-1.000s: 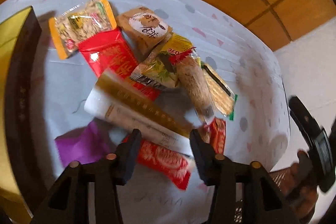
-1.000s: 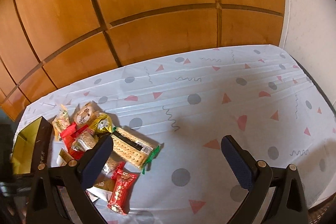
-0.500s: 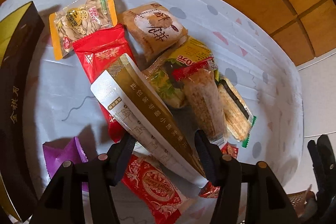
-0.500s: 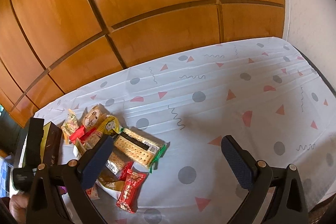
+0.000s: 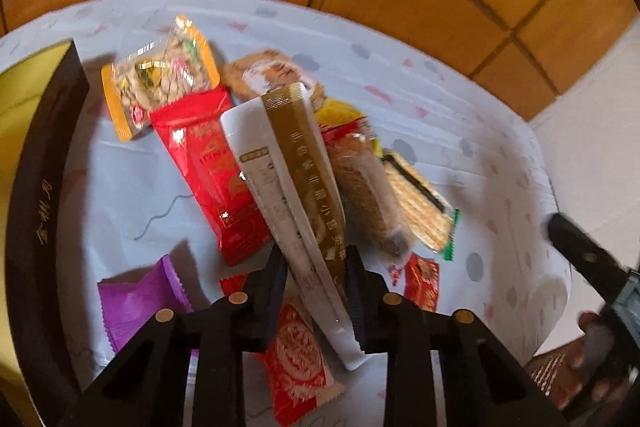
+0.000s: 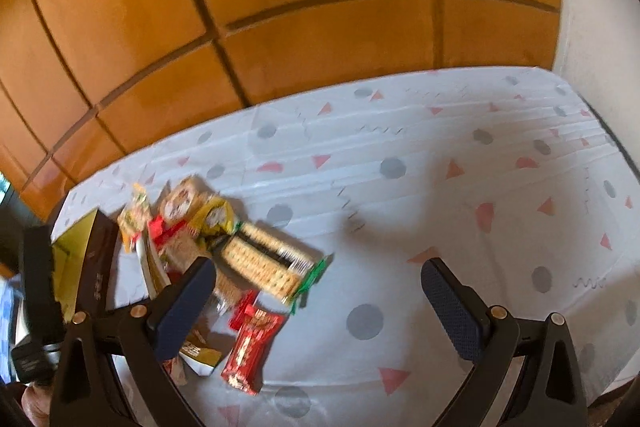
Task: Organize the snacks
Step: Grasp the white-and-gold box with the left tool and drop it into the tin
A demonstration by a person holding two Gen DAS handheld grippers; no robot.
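Note:
A long white-and-gold packet [image 5: 296, 167] stands tilted between the fingers of my left gripper [image 5: 316, 267]. The jaws are closing and both pads press on its lower part. Its far end points up over the heap of snacks: a red packet [image 5: 208, 163], an orange-edged nut pouch [image 5: 160, 79], a cracker pack [image 5: 416, 203] and a purple packet [image 5: 136, 303]. My right gripper [image 6: 316, 265] hangs open over the patterned tablecloth [image 6: 440, 187], right of the heap, with nothing between its fingers.
A black box with a gold inside [image 5: 36, 187] lies open at the left of the heap, also seen as the box [image 6: 92, 259] from the right wrist. A small red packet [image 6: 252, 347] lies near the front edge. Wooden panels rise behind the table.
The left gripper's jaws have closed onto the white-and-gold packet, and the packet has swung from lying slantwise to pointing up and away. The right gripper has stayed open and barely shifted.

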